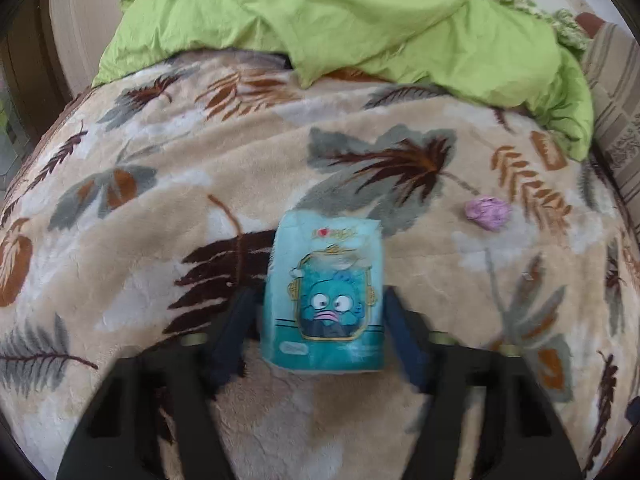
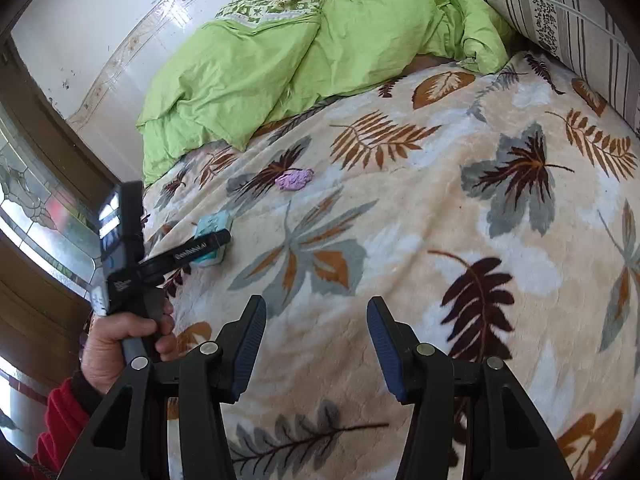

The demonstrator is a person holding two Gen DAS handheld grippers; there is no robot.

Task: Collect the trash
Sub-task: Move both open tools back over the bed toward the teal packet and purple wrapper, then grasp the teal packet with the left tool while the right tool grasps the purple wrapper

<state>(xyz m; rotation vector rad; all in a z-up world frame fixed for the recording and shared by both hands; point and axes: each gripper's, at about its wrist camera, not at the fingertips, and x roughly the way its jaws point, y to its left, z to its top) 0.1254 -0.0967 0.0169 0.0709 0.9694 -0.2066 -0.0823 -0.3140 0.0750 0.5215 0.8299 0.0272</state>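
Note:
A teal tissue packet (image 1: 326,292) with a cartoon fish face lies on the leaf-patterned blanket (image 1: 160,208). My left gripper (image 1: 320,300) is open, with its fingers on either side of the packet's near half and small gaps showing. A crumpled purple paper ball (image 1: 488,212) lies to the right of the packet. In the right wrist view the packet (image 2: 212,232) shows partly behind the left gripper (image 2: 200,248), and the purple ball (image 2: 294,179) lies farther back. My right gripper (image 2: 316,320) is open and empty above the blanket (image 2: 440,220).
A rumpled green duvet (image 1: 360,20) lies at the back of the bed and shows in the right wrist view (image 2: 300,52). A striped pillow (image 2: 560,20) is at the far right. A wooden door with glass (image 2: 36,200) stands to the left.

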